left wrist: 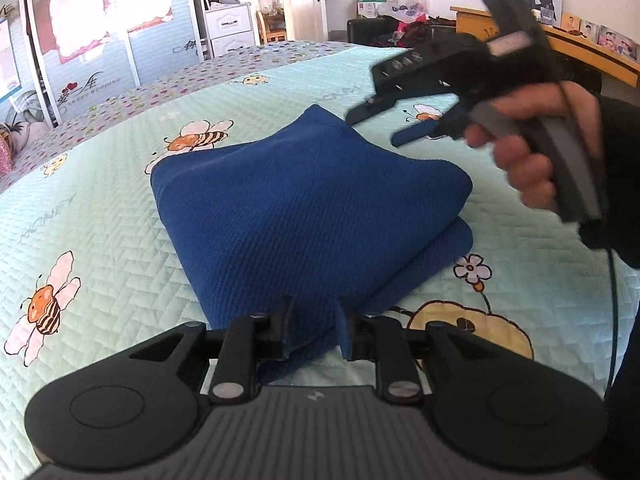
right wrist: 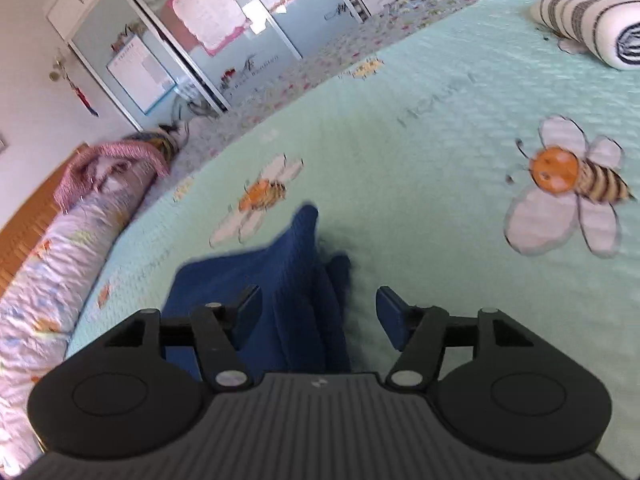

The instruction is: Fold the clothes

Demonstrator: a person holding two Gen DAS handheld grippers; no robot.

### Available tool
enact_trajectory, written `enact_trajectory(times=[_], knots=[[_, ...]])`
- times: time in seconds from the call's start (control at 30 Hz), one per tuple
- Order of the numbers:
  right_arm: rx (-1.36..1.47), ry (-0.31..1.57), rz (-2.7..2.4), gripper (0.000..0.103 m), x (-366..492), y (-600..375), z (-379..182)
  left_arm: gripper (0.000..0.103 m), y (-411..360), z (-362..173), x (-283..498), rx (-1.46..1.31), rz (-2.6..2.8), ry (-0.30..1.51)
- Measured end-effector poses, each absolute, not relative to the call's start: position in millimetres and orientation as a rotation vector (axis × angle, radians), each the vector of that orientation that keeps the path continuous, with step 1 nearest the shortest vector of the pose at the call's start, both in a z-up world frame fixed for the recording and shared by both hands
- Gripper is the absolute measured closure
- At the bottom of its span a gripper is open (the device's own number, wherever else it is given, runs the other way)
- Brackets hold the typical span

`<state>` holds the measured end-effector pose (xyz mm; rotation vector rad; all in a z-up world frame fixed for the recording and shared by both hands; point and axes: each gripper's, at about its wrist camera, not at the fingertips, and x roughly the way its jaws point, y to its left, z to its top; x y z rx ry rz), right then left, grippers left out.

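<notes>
A: Left wrist view first. The folded blue cloth (left wrist: pixel 304 208) lies mid-frame on the bee-print bedspread (left wrist: pixel 100 240). The left gripper (left wrist: pixel 312 332) at 6 o'clock is pinched onto the cloth's near edge, the fabric bunched between its fingers.

B: And the right gripper (left wrist: pixel 384 124)?

A: At 2 o'clock, held in the air by a hand (left wrist: pixel 532 148) in a dark sleeve, above the cloth's far right corner. Its fingers stand apart and hold nothing.

B: The right wrist view?

A: The same cloth (right wrist: pixel 280 296) sits at 6 o'clock, blurred, a corner peaking up. The right gripper's (right wrist: pixel 320 312) jaws are wide open, one on each side of the folds, not clamping. Only here: a striped folded garment (right wrist: pixel 592 20) at 1 o'clock and a rolled floral quilt (right wrist: pixel 60 264) at 9 o'clock.
</notes>
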<state>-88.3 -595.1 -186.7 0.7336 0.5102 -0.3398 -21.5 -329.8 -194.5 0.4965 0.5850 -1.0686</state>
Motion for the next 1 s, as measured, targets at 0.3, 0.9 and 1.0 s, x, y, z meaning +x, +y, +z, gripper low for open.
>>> enact_trajectory(times=[0.3,0.9,1.0], knots=[[0.706,0.605,-0.288,0.075,-97,-567,-204,0.076,-328,-192,-26,0.494,-1.065,0.588],[0.947,0.499,-0.352,0.045,-114,-573,-212,0.068,-314,-174,-29,0.457,-1.051,0.568],[0.906,0.499,-0.361,0.037,-100,-581,-208,0.067,-315,-176,-24,0.436,-1.035,0.588]])
